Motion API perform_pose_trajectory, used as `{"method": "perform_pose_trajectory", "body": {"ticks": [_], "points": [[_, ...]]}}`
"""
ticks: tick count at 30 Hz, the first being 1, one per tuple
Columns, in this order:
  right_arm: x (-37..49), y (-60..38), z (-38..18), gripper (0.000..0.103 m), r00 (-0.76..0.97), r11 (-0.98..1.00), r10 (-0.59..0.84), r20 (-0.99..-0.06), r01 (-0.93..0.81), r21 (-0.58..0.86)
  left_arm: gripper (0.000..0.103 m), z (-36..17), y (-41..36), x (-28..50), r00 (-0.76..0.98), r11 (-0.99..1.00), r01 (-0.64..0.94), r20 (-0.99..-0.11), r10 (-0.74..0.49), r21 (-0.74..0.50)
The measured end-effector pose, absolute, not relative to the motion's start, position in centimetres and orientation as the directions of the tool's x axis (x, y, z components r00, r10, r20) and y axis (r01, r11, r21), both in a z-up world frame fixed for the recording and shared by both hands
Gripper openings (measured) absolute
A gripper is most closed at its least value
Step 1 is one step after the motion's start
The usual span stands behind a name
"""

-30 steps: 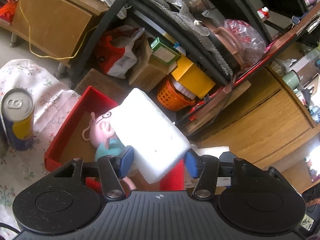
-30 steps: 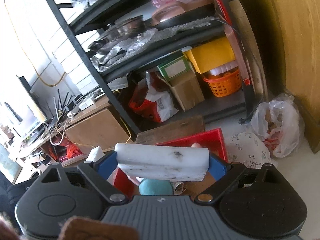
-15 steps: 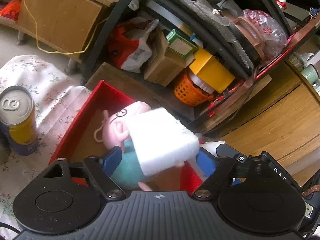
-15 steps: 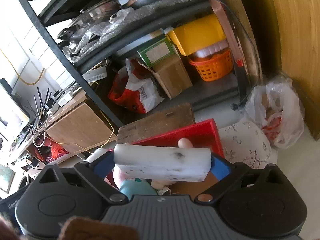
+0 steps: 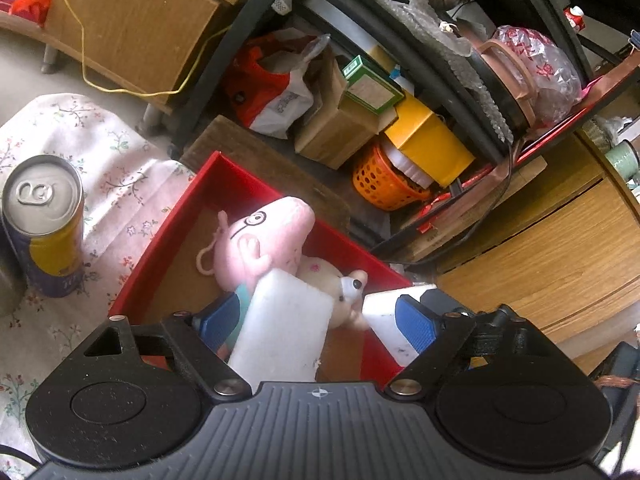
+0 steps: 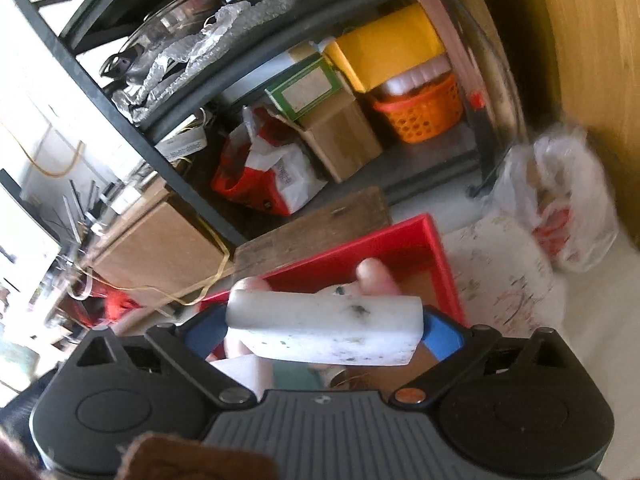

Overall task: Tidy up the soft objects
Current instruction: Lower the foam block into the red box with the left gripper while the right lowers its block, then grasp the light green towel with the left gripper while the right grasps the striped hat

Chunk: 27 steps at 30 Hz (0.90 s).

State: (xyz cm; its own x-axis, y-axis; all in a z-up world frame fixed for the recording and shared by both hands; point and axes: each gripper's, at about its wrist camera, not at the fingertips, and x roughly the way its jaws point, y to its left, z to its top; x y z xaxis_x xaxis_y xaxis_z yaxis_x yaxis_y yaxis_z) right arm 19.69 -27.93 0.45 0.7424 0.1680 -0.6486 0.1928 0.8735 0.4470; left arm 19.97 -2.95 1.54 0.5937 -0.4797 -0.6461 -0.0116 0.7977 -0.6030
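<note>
The left gripper point(image 5: 316, 322) hangs over a red box point(image 5: 208, 184) on the floor, its blue fingers point(image 5: 218, 322) spread wide apart. A white sponge point(image 5: 282, 332) lies loose between them, leaning on the toys in the box and touching neither pad as far as I can see. Under it sits a pink pig toy point(image 5: 268, 236) with drawn glasses, and beside that a smaller pale toy point(image 5: 340, 284). Another white sponge point(image 5: 386, 320) shows at the right-hand pad, at the box's near wall.

The right gripper point(image 6: 324, 332) is clamped on a grubby white sponge point(image 6: 326, 328), held crosswise between its blue pads just above the red box point(image 6: 424, 228). Bits of pink toy point(image 6: 376, 278) peek out behind it.

A drink can point(image 5: 42, 220) stands left of the box on a flowered cloth point(image 5: 112, 168). Beyond the box, a black shelf point(image 5: 248, 32) holds an orange basket point(image 5: 380, 184), a yellow box point(image 5: 430, 144) and a cardboard carton point(image 5: 336, 136). A plastic bag point(image 6: 560, 208) lies to the right.
</note>
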Motion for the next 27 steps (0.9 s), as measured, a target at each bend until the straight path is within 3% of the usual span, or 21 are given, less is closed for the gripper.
{"method": "perform_pose_trajectory", "body": {"ticks": [5,9,15,27], "points": [[20.2,-28.6,0.0,0.079,0.750,0.831,0.221,-0.623,0.190,0.523,0.083,1.8,-2.8,19.8,0.595,0.797,0.001,-0.640,-0.485,-0.603],[20.6,-28.1,-0.4,0.079,0.731,0.851,0.186,-0.656,0.213,0.479,0.083,1.4,-2.6,19.9,0.585,0.795,-0.013,-0.650,-0.486,-0.606],[19.7,-28.5,0.5,0.079,0.736,0.814,0.234,-0.636,0.209,0.541,0.083,2.0,-2.1,18.9,0.589,0.805,0.004,-0.649,-0.481,-0.593],[15.2,-26.3,1.8,0.079,0.685,0.864,0.246,-0.685,0.166,0.476,0.083,1.8,-0.4,14.4,0.543,0.861,0.005,-0.722,-0.430,-0.509]]}}
